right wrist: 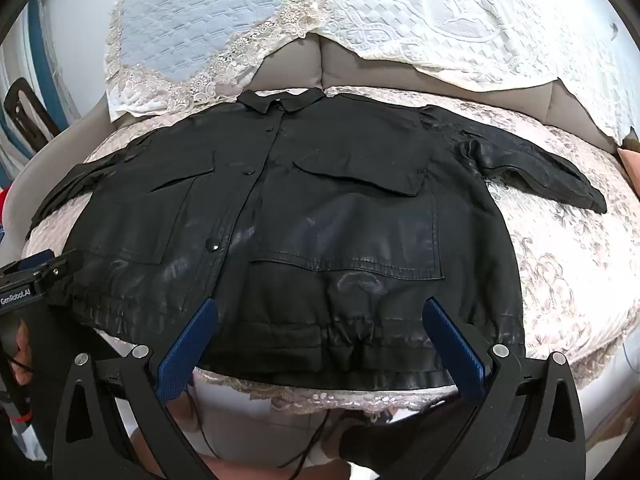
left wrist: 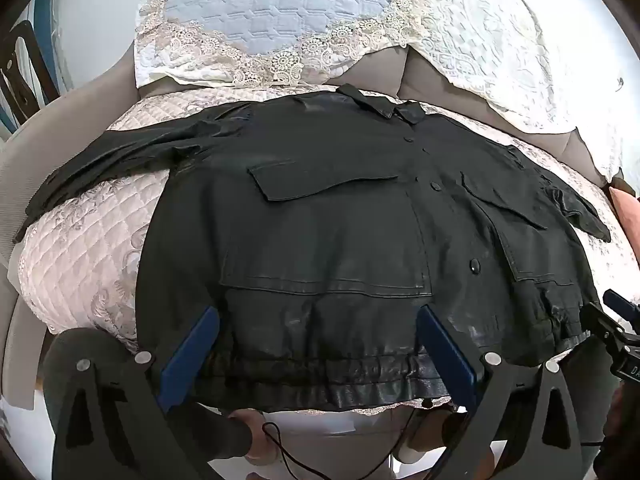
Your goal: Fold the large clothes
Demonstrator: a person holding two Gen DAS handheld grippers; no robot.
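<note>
Nearest the lens, we are seeing our own left gripper (left wrist: 318, 344) with its blue fingers (left wrist: 188, 354) spread wide at seven and five o'clock, grasping nothing; the jacket hem is showing in the gap between them, and whether the tips are touching it we cannot tell. In the right wrist view the right gripper (right wrist: 320, 338) is standing the same way, its blue pads (right wrist: 454, 344) released and apart over the hem, nothing clenched between them. At nine o'clock in that view a hand (right wrist: 18, 354) is holding the black handle of the other gripper, and in the left view the right gripper's black body is showing at four o'clock.

Just beyond the fingertips the black leather jacket (left wrist: 340, 208) is lying front up and spread flat on a pale quilted cover (left wrist: 76, 252) with a floral pattern. Its elastic hem is lying nearest us at six o'clock, the snap-buttoned front is running up toward twelve, the two flap pockets are sitting either side of it, and the collar (right wrist: 280, 102) is lying farthest away. One sleeve (left wrist: 108, 172) is reaching toward nine o'clock, the other (right wrist: 540, 168) toward three.

Farther off, at twelve o'clock, a white lace-edged spread (right wrist: 440, 20) and a light blue quilted panel (left wrist: 272, 4) are draping over grey cushions (right wrist: 292, 64).
</note>
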